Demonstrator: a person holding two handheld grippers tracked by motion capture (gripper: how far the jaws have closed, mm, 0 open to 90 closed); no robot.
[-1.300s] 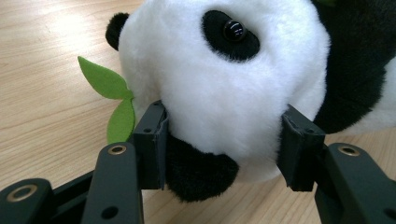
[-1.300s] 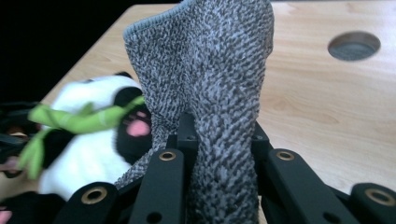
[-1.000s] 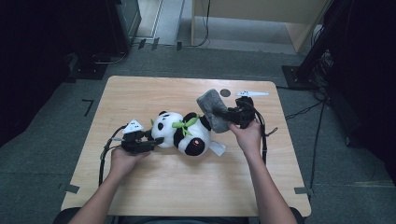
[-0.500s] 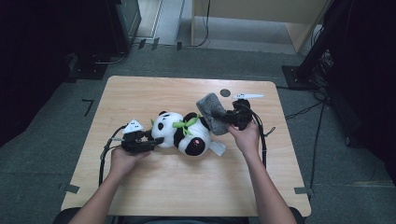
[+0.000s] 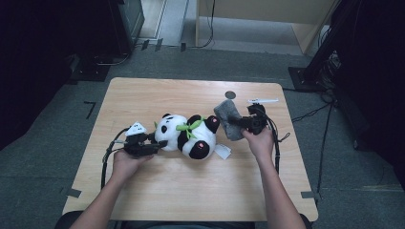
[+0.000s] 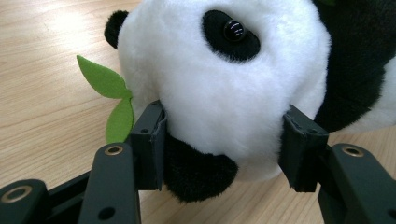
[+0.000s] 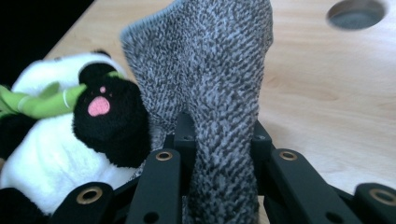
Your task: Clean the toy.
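The panda toy (image 5: 187, 136) is lain on the table (image 5: 191, 191), its head clamped by the left hand-held gripper (image 5: 152, 143), probably for steadying, while a grey cloth (image 7: 210, 93) is pinched by the right hand-held gripper (image 5: 235, 123) beside its foot.

A panda (image 5: 187, 136) lies on its side near the table's (image 5: 167, 191) middle. The left gripper (image 5: 152, 143) is at its head; the right gripper (image 5: 237, 124), nearer the right edge, holds a grey cloth (image 5: 227, 117) beside its foot.
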